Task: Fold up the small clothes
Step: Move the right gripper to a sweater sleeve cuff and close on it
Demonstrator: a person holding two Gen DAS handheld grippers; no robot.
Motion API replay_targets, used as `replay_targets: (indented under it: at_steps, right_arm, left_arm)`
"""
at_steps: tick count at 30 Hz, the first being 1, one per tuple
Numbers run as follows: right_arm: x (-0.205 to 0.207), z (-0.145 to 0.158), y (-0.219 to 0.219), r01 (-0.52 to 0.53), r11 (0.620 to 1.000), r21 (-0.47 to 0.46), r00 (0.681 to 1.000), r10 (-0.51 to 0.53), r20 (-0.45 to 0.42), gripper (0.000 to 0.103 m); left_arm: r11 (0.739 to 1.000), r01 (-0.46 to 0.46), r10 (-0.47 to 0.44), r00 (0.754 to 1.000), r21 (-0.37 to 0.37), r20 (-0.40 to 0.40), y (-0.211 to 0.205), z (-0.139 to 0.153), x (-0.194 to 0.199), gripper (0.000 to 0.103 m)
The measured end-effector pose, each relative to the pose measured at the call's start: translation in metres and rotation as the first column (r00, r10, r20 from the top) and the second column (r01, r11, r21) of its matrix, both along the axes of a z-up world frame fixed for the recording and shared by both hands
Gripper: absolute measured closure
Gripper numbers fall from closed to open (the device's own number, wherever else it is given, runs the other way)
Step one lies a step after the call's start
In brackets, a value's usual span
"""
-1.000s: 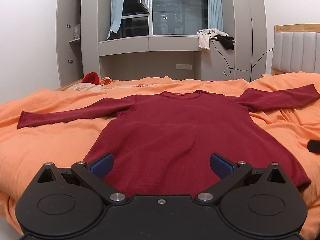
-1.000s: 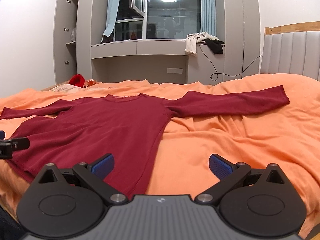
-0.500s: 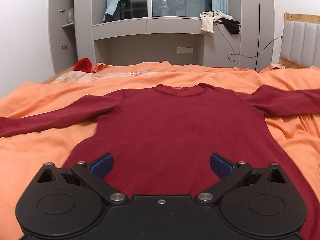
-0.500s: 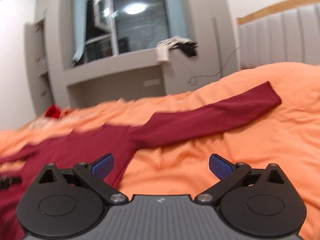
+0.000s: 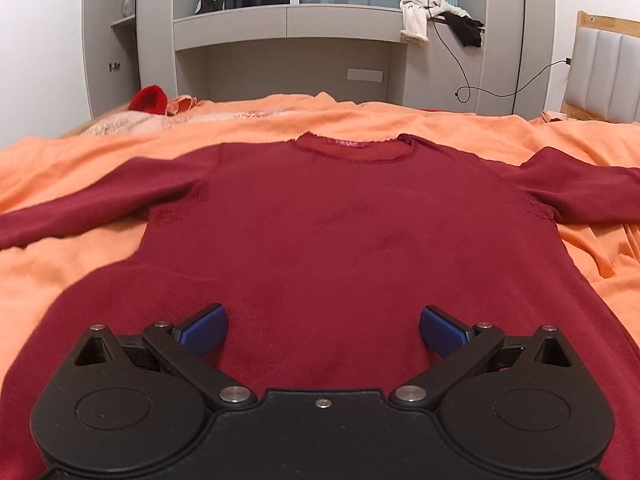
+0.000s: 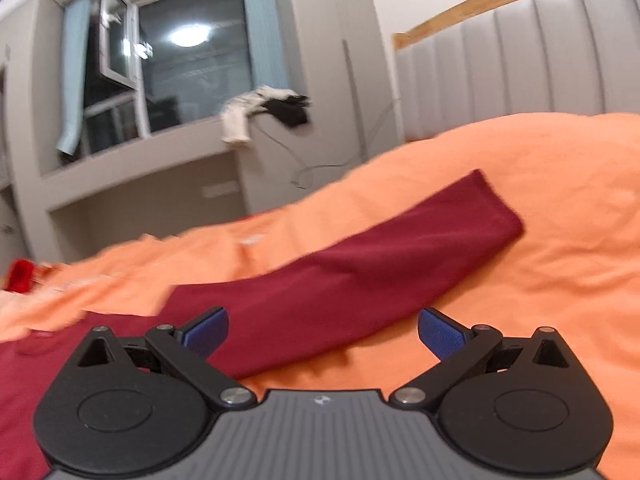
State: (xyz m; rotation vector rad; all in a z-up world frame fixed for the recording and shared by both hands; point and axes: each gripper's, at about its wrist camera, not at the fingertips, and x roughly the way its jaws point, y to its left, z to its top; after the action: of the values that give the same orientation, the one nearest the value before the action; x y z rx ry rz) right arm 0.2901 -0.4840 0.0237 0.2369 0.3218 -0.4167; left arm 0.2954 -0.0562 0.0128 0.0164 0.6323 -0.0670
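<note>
A dark red long-sleeved sweater (image 5: 340,240) is laid flat on an orange bedspread (image 5: 100,152), with the collar far from the cameras and the bottom edge close to them. It is spread out like this so that the sides and sleeves can be folded in one at a time. No fold is seen yet, so the job is judged to be at its very start. The left gripper (image 5: 323,328) is held low over the bottom part of the sweater, near the middle of the hem. Its two blue pads (image 5: 204,330) are spread wide apart and nothing is pinched between them. The right gripper (image 6: 323,330) is held over the right sleeve (image 6: 360,276), which lies stretched out to the side across the bedspread toward the grey headboard (image 6: 520,72). Its blue pads are spread wide too, and nothing is held. It is likely pointed there because the sleeve is meant to be picked up first and folded over the body. The right view is blurred, so it cannot be told if the pads touch the cloth. A red thing (image 5: 150,98) and some pale clothes (image 5: 416,20) on a ledge are seen far off and are not part of the fold.
</note>
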Motion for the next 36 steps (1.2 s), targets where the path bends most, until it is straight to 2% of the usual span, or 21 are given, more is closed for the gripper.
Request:
replay_targets:
  at_steps: [4,9,13,19,22,31,34,36]
  right_arm:
    - [0.008,-0.008,-0.010,0.114,0.992,-0.057,0.993,-0.114,-0.013,0.000]
    - [0.014,-0.023,-0.028,0.132,0.991,0.009,0.991,-0.132,0.001,0.000]
    - [0.024,-0.033,-0.039,0.129,0.991,0.024,0.992,-0.129,-0.005,0.000]
    - [0.018,-0.036,-0.062,0.110,0.988,0.110,0.991,-0.117,0.059,0.000]
    - [0.014,-0.035,-0.071,0.131,0.980,0.147,0.986,-0.145,0.086,0.000]
    - [0.011,-0.033,-0.103,0.226,0.945,0.235,0.957,-0.261,0.128,0.022]
    - [0.009,-0.034,-0.117,0.226,0.932,0.285,0.947,-0.278,0.158,0.022]
    - [0.009,-0.035,-0.125,0.218,0.925,0.311,0.942,-0.283,0.182,0.029]
  left_arm:
    - [1.000,-0.003,0.003,1.000,-0.007,-0.014,0.002,-0.005,0.003,0.001]
    - [1.000,-0.002,0.002,1.000,-0.007,-0.016,0.001,-0.010,0.002,0.000]
    - [1.000,-0.003,0.003,1.000,-0.006,-0.013,0.001,-0.012,0.001,0.000]
    - [1.000,0.000,0.000,1.000,-0.019,-0.008,0.003,-0.016,-0.001,0.000]
    - [1.000,0.001,-0.001,1.000,-0.022,-0.010,0.003,-0.017,0.000,0.000]
    - [1.000,0.001,-0.001,1.000,-0.021,-0.010,0.003,-0.017,0.000,0.000]
    - [1.000,0.001,-0.001,1.000,-0.015,-0.012,0.002,-0.018,0.000,0.000]
    - [1.000,0.002,-0.002,1.000,-0.008,-0.011,0.001,-0.019,0.000,0.000]
